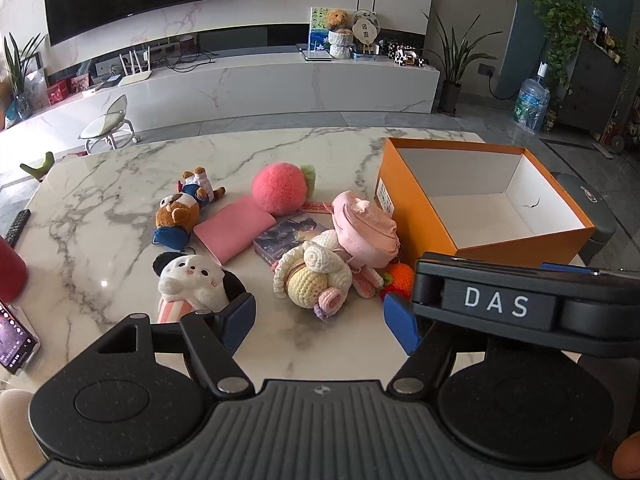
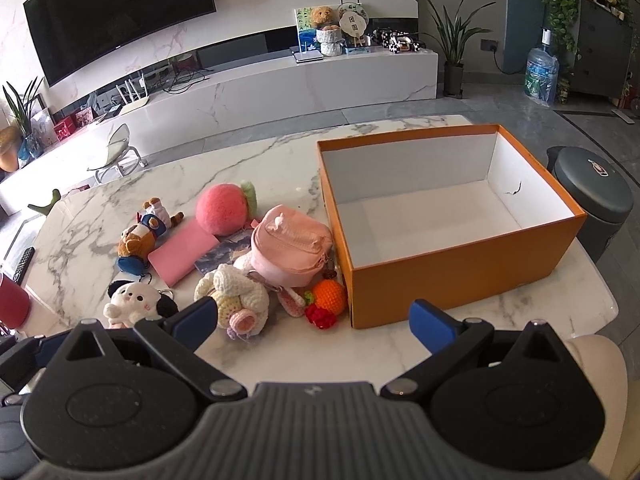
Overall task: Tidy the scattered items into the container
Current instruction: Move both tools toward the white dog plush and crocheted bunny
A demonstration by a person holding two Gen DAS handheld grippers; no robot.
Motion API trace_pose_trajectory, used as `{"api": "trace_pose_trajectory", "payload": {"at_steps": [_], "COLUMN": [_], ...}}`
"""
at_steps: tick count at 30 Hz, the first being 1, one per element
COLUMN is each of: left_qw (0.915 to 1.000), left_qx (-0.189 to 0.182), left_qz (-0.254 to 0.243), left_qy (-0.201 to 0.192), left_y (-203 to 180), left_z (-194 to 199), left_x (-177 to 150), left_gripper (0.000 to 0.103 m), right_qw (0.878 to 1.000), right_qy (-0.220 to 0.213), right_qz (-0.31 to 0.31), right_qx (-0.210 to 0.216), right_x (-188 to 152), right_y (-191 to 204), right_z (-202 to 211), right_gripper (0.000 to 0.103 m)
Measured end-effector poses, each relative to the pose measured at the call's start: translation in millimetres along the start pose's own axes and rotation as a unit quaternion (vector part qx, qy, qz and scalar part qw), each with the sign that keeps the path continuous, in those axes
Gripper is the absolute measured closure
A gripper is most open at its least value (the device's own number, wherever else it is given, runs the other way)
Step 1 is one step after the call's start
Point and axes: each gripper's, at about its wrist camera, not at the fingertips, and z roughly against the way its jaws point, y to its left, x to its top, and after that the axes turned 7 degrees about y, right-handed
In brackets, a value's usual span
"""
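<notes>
We hold the left gripper (image 1: 320,316) and right gripper (image 2: 314,320) wide apart over the table's (image 2: 280,152) near edge; toys (image 2: 232,292) cluster mid-table beside the orange box (image 2: 460,268) (nothing inside) at its right edge.

Glossy marble table (image 2: 280,152), matt cardboard box (image 2: 460,272) (white inside), fuzzy peach plush (image 2: 218,210), seemingly crocheted bunny (image 2: 236,292).

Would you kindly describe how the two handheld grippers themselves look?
Both share one design: the left gripper and right gripper have blue padded fingers on black linkage arms, round black discs and a ribbed grey body. A white "DAS" label marks one.
</notes>
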Motion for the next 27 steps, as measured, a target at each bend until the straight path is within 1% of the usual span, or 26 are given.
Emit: {"api": "trace_pose_trajectory", "payload": {"at_steps": [2, 5, 7, 10, 11, 12, 13, 14, 15, 16, 18, 19, 20, 23, 25, 27], "left_qw": [0.9999, 0.9999, 0.9997, 0.9994, 0.9993, 0.9992, 0.9992, 0.9991, 0.9991, 0.9992, 0.9992, 0.9993, 0.9993, 0.9986, 0.998, 0.9972], "left_qx": [-0.003, -0.004, 0.004, 0.007, 0.012, 0.018, 0.021, 0.022, 0.019, 0.014, 0.008, 0.006, 0.006, 0.008, 0.016, 0.032], "left_qz": [0.015, 0.015, 0.024, 0.033, 0.034, 0.035, 0.034, 0.034, 0.035, 0.036, 0.034, 0.031, 0.029, 0.038, 0.043, 0.049], "left_qy": [-0.002, -0.001, 0.007, 0.012, 0.012, 0.01, 0.009, 0.009, 0.011, 0.013, 0.017, 0.019, 0.024, 0.037, 0.043, 0.047], "left_y": [5.3, 12.1, 18.5, 29.3, 31.9, 34.5, 36.6, 38.3, 40.4, 42.0, 43.7, 44.3, 45.1, 50.8, 55.8, 61.7], "left_z": [-2.9, -7.2, -11.6, -16.1, -17.2, -18.7, -20.7, -22.7, -25.3, -28.0, -33.8, -37.3, -41.1, -52.3, -58.8, -65.0], "left_x": [-0.5, -0.2, 1.2, 3.3, 4.0, 4.7, 5.4, 6.3, 7.7, 8.9, 9.7, 9.8, 10.0, 10.0, 10.6, 11.3], "left_gripper": [0.019, 0.019, 0.019, 0.019, 0.02, 0.023, 0.025, 0.03, 0.037, 0.04, 0.052, 0.056, 0.063, 0.07, 0.07, 0.07], "right_qw": [1.0, 1.0, 1.0, 0.999, 0.999, 0.999, 0.999, 0.999, 0.999, 0.999, 0.998, 0.998, 0.997, 0.995, 0.993, 0.991], "right_qy": [-0.004, -0.008, -0.017, -0.028, -0.03, -0.028, -0.024, -0.019, -0.009, 0.002, 0.019, 0.025, 0.031, 0.049, 0.059, 0.067], "right_qz": [-0.005, -0.01, -0.01, -0.005, -0.004, -0.003, -0.001, -0.001, -0.002, 0.0, 0.013, 0.022, 0.031, 0.044, 0.052, 0.061], "right_qx": [0.003, 0.005, 0.01, 0.021, 0.025, 0.028, 0.032, 0.04, 0.046, 0.05, 0.057, 0.058, 0.059, 0.075, 0.087, 0.095], "right_x": [0.9, 1.9, 2.2, 5.0, 6.1, 7.4, 8.7, 9.4, 9.9, 9.8, 8.0, 6.9, 5.6, 5.4, 5.8, 7.0], "right_y": [-1.7, -4.2, -5.7, -8.5, -9.2, -9.8, -10.1, -10.8, -10.9, -9.9, -5.6, -2.8, 0.1, 5.8, 9.9, 16.1], "right_z": [-1.0, -4.3, -6.3, -10.6, -12.5, -15.2, -19.3, -23.4, -29.3, -34.7, -46.2, -51.1, -55.8, -69.1, -76.6, -84.7], "right_gripper": [0.001, 0.001, 0.001, 0.003, 0.007, 0.01, 0.019, 0.028, 0.031, 0.034, 0.041, 0.048, 0.053, 0.059, 0.061, 0.061]}}
